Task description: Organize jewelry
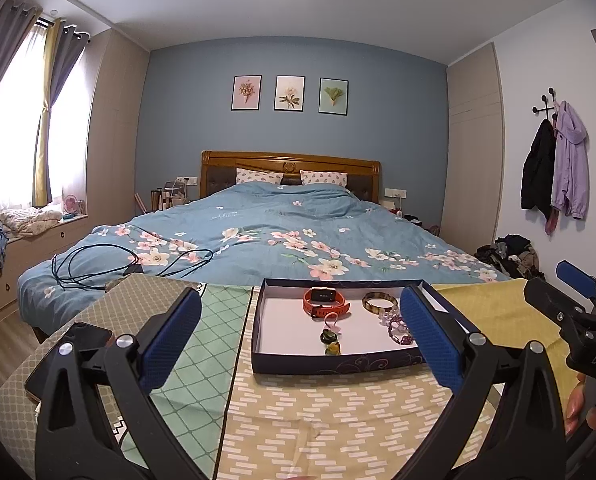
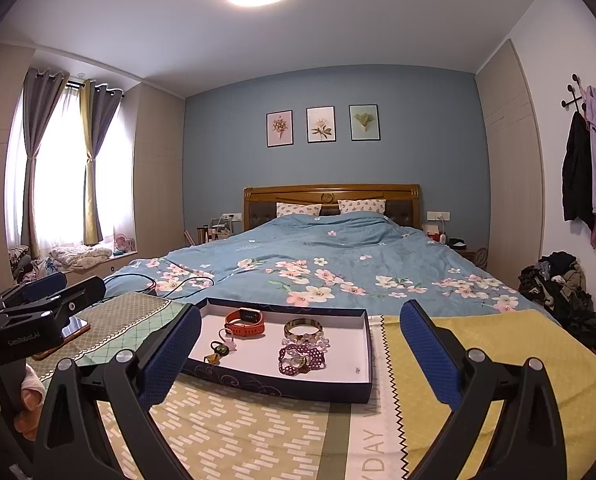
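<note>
A shallow navy box (image 1: 337, 362) with a white floor (image 2: 337, 388) sits on the patterned cloth. In it lie an orange smartwatch (image 1: 323, 300) (image 2: 245, 322), a brown bangle (image 1: 379, 302) (image 2: 302, 327), purple bead bracelets (image 1: 397, 326) (image 2: 301, 358), a pink charm (image 1: 331, 319) (image 2: 228, 340) and small dark and amber rings (image 1: 329, 342) (image 2: 216, 351). My left gripper (image 1: 299, 340) is open and empty, hovering before the box. My right gripper (image 2: 299, 344) is open and empty, also before the box.
A phone (image 1: 70, 354) (image 2: 74, 326) lies on the cloth at the left. Behind the table is a bed (image 1: 278, 240) with a blue floral duvet and black cables (image 1: 98, 268). A clothes pile (image 2: 561, 292) lies on the floor at the right.
</note>
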